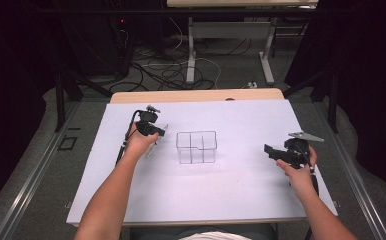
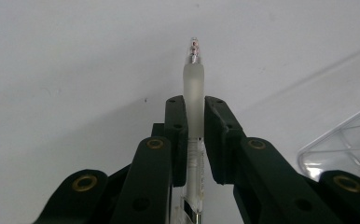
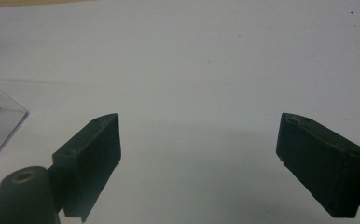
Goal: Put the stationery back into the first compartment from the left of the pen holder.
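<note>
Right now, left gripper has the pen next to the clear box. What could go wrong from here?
1. The left gripper clamps the pen low on its frosted barrel, so the long free end could pivot or slip.
2. The clear organizer is light-looking and unheld; the right gripper sits apart with jaws open, so a nudge may slide it.

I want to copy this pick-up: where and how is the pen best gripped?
Grip the pen across its frosted grip section just behind the tip, as the left claw does now: pads on either side of the slim round barrel, coming along its length, so the tip stays free.
</note>
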`<state>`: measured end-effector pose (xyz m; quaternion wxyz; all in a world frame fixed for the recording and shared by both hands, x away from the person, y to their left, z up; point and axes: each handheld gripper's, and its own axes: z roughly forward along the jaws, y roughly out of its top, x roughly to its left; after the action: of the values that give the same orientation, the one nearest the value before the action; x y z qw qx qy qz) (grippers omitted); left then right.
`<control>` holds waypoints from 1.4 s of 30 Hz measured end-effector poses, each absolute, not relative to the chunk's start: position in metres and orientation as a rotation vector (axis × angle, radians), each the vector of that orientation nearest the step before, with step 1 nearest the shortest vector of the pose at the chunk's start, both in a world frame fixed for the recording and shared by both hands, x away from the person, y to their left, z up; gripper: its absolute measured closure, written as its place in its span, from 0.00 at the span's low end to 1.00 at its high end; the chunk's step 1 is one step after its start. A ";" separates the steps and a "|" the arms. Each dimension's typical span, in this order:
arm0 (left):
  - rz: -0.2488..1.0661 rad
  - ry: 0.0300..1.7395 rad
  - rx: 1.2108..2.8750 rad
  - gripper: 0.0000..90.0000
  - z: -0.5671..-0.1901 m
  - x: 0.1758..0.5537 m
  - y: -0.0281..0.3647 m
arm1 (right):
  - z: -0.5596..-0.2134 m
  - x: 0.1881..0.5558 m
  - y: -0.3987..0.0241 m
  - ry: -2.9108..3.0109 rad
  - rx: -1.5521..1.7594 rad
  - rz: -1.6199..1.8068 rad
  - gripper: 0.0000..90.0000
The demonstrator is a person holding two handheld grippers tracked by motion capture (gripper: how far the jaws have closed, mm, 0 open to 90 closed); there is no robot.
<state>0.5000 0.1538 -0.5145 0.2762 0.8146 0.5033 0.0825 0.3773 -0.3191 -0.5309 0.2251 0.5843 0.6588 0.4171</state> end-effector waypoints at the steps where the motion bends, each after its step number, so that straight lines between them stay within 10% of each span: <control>1: 0.231 1.347 2.175 0.89 -0.513 0.499 0.153 | -0.531 0.377 -0.319 1.818 1.610 1.149 0.15; 42: 0.303 1.150 1.876 0.89 -0.468 0.460 0.139 | -0.531 0.377 -0.319 1.815 1.615 1.151 0.15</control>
<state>0.4600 0.1389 -0.4683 0.4441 0.7567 0.4639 0.1223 0.3773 -0.3188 -0.5313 0.2246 0.5854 0.6580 0.4171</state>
